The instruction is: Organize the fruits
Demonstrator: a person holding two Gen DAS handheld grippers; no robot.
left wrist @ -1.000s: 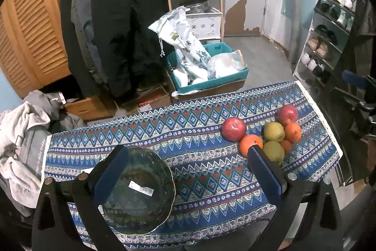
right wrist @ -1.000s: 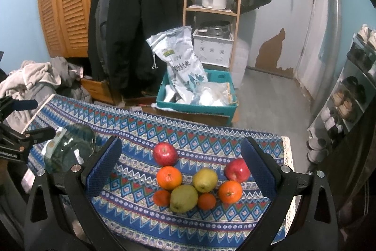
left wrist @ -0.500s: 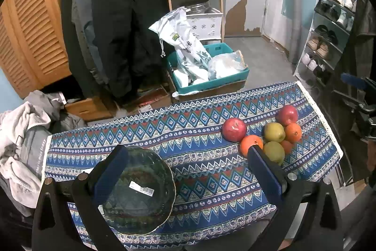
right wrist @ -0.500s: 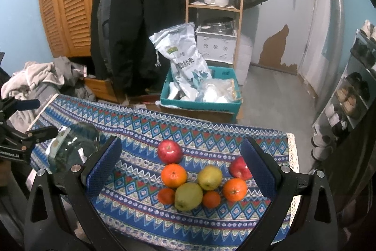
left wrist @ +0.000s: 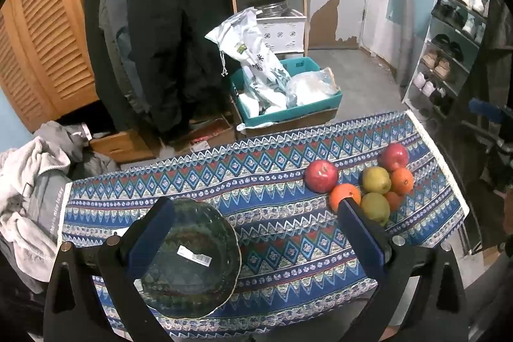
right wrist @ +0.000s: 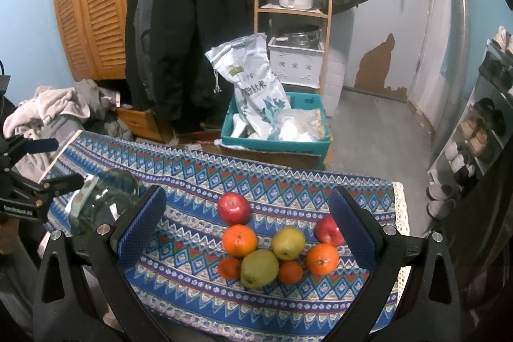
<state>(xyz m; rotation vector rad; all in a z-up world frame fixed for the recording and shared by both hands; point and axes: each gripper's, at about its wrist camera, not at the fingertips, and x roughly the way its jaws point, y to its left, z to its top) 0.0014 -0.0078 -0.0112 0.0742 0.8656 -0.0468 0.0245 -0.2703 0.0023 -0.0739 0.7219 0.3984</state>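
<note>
Fruit pile lies between wide-open, empty right tongs; left tongs open, empty.

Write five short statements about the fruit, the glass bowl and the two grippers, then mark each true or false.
1. The glass bowl has fruit in it. False: it holds none; all the fruit lies on the patterned cloth.
2. The left gripper is open. True.
3. The right gripper is shut on a red apple. False: it is open above the fruit and holds nothing.
4. Two pears, one nearer than the other, sit among the oranges. True.
5. Only one red apple is there. False: a second red apple lies at the cluster's right.
</note>
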